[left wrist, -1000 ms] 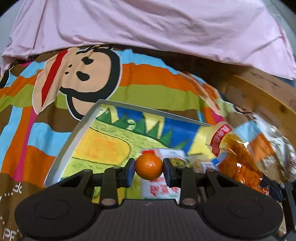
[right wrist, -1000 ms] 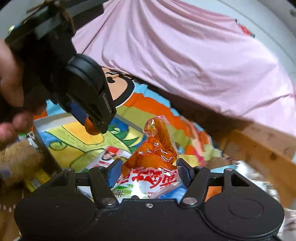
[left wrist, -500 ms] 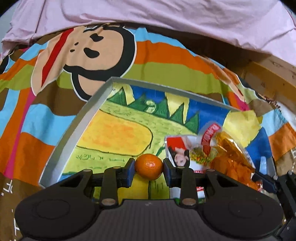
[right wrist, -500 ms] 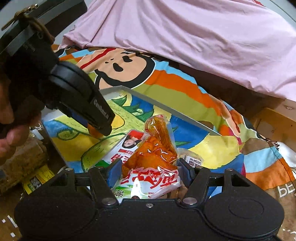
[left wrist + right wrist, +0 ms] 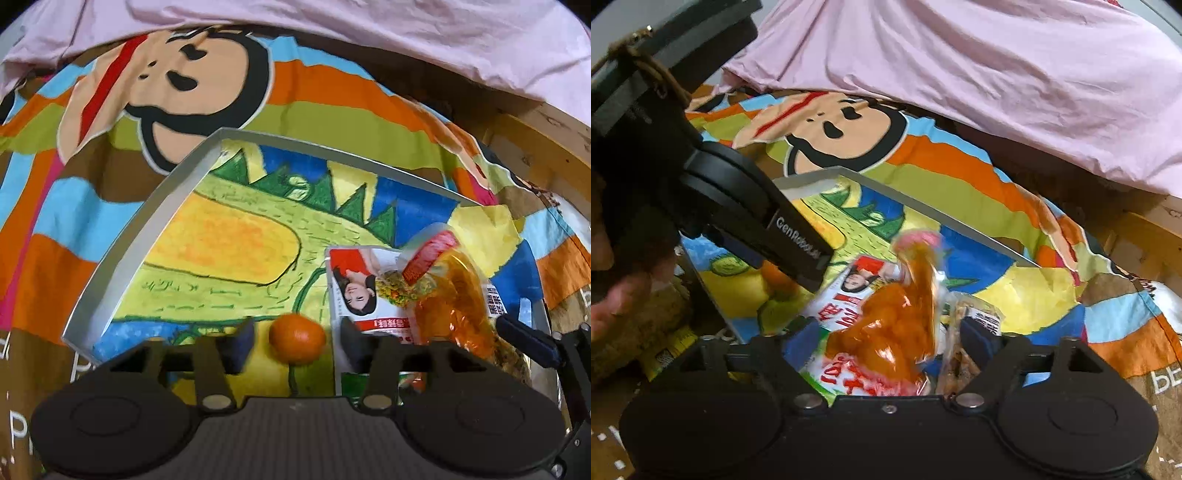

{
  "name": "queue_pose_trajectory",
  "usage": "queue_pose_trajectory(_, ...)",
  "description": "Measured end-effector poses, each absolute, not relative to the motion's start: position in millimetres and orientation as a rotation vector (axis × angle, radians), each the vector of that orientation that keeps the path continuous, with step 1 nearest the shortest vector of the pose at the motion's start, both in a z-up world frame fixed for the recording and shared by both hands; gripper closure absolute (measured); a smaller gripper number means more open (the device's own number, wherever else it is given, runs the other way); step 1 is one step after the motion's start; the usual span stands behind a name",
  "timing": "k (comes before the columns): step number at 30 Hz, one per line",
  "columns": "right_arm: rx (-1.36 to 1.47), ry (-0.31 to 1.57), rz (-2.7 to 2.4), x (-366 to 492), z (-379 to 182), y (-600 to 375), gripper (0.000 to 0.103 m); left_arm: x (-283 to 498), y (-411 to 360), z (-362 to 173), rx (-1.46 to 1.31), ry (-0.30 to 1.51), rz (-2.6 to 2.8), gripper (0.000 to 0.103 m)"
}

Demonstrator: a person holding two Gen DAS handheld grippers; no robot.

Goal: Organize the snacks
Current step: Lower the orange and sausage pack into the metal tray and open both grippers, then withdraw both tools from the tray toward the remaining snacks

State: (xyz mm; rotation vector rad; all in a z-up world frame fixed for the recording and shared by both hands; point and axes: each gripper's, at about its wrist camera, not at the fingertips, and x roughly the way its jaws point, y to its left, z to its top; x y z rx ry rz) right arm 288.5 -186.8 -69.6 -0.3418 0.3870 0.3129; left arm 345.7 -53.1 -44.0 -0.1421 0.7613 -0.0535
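A grey-rimmed tray (image 5: 122, 254) with a green and yellow picture bottom lies on the striped monkey blanket. My left gripper (image 5: 297, 341) is open, its jaws apart on either side of a small orange (image 5: 297, 343) that sits free between them over the tray. My right gripper (image 5: 888, 341) is open too; the orange snack bag (image 5: 894, 325) lies loose between its jaws on a white packet with a woman's picture (image 5: 849, 291). That bag (image 5: 454, 299) and packet (image 5: 360, 291) show at the tray's right in the left wrist view.
A pink sheet (image 5: 369, 29) covers the back. A wooden frame (image 5: 546, 147) runs along the right. Another clear snack packet (image 5: 979, 314) lies by the right jaw. A brown bag (image 5: 631, 325) and yellow packet sit left of the tray. The left gripper's body (image 5: 713, 199) crosses the right wrist view.
Both grippers opened. The left jaws let go of the orange and the right jaws let go of the snack bag, which sagged onto the white packet. Both moved lower over the tray.
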Motion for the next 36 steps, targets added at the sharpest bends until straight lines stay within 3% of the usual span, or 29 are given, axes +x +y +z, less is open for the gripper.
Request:
queue_pose_trajectory(7, -0.366, 0.336, 0.304, 279, -49, -192, 0.005, 329, -42, -26, -0.169, 0.715, -0.046, 0.024)
queue_pose_trajectory(17, -0.233, 0.258, 0.231, 248, 15, -225, 0.001, 276, -23, 28, -0.198, 0.571, 0.009, 0.005)
queue_pose_trajectory(28, -0.111, 0.151, 0.219, 171, 88, -248, 0.001, 187, -20, 83, -0.153, 0.438, -0.008, 0.001)
queue_pose_trajectory(36, -0.122, 0.126, 0.228, 109, 101, -251, 0.001, 125, -17, 94, -0.141, 0.396, -0.028, 0.001)
